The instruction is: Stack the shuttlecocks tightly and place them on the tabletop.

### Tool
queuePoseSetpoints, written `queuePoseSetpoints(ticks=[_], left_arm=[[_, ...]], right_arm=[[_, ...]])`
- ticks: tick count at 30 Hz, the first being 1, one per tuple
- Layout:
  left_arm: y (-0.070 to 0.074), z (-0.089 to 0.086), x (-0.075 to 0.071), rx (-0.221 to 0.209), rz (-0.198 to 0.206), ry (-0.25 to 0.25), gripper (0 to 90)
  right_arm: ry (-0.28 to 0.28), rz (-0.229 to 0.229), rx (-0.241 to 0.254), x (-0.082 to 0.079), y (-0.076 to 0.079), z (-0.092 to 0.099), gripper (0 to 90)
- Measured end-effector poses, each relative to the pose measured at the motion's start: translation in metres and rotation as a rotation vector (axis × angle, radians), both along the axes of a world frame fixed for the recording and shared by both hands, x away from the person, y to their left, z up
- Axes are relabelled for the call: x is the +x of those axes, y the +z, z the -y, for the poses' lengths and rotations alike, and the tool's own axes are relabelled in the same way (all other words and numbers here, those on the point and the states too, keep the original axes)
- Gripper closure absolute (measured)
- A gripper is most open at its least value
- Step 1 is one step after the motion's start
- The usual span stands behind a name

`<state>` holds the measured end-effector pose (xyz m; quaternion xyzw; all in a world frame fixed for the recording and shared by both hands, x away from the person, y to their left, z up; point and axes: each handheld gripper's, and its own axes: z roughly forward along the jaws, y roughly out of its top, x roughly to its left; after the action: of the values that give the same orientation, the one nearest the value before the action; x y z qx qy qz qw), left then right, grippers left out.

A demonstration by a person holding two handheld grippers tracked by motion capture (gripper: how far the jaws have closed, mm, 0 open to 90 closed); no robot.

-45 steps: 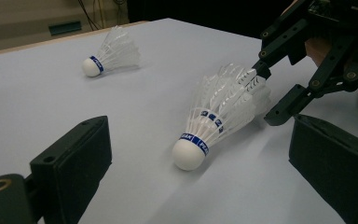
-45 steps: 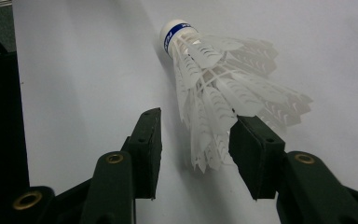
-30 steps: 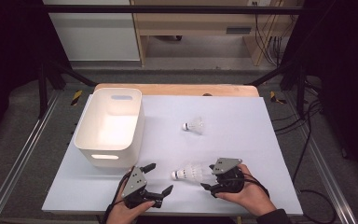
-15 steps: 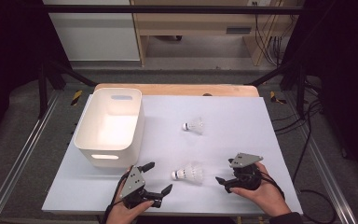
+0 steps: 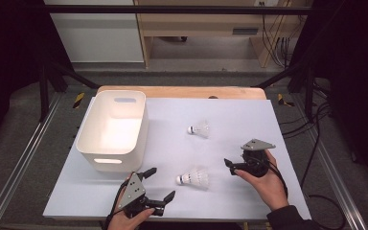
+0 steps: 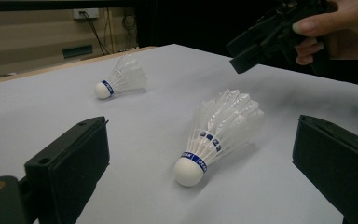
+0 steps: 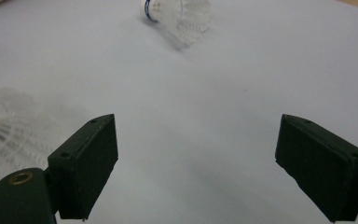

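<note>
Two white shuttlecocks lie on the pale blue table top. The near one point(image 5: 194, 178) point(image 6: 214, 135) rests on its side just ahead of my left gripper point(image 5: 161, 183) point(image 6: 200, 125), which is open and apart from it. The far one point(image 5: 200, 129) point(image 6: 121, 79) point(image 7: 177, 14) lies toward the middle. My right gripper point(image 5: 230, 166) point(image 7: 196, 126) point(image 6: 261, 42) hovers to the right of the near shuttlecock point(image 7: 9, 126). Its jaws have just been opening and nothing is between them.
A white plastic bin point(image 5: 112, 129) stands at the left of the table with nothing visible inside. A wooden strip point(image 5: 182, 91) runs along the far edge. Dark frame rails and cables flank the table.
My right gripper has drawn back to the right, away from the near shuttlecock's feathers, and risen a little. The shuttlecock stays lying where it was. The left gripper has kept still.
</note>
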<state>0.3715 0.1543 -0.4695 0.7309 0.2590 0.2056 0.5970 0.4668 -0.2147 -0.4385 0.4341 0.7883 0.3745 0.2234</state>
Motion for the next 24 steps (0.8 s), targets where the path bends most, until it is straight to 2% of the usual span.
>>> queuePoseSetpoints(ticks=[6,7,10,14,21,23,24], left_arm=[[0.001,-0.002,-0.004,-0.017,0.009,0.002,3.4],[0.001,-0.002,-0.004,-0.017,0.009,0.002,3.4],[0.001,-0.003,-0.003,-0.030,0.008,0.015,3.4],[0.001,-0.005,-0.002,-0.029,0.010,0.020,3.4],[0.001,-0.006,-0.001,-0.034,0.012,0.031,3.0],[0.001,-0.007,-0.001,-0.034,0.012,0.031,3.0],[0.000,-0.007,-0.001,-0.033,0.013,0.030,3.0]], right_arm=[[-0.026,0.045,0.002,0.021,0.014,-0.010,12.3],[-0.026,0.045,0.002,0.021,0.014,-0.010,12.3],[-0.045,0.055,0.021,0.034,0.022,-0.015,12.3],[-0.042,0.061,0.004,0.047,0.030,-0.019,12.3],[-0.022,0.042,-0.008,0.068,0.034,-0.027,11.8],[-0.015,0.028,-0.018,0.074,0.033,-0.030,11.4],[-0.004,0.006,-0.030,0.080,0.031,-0.033,11.3]])
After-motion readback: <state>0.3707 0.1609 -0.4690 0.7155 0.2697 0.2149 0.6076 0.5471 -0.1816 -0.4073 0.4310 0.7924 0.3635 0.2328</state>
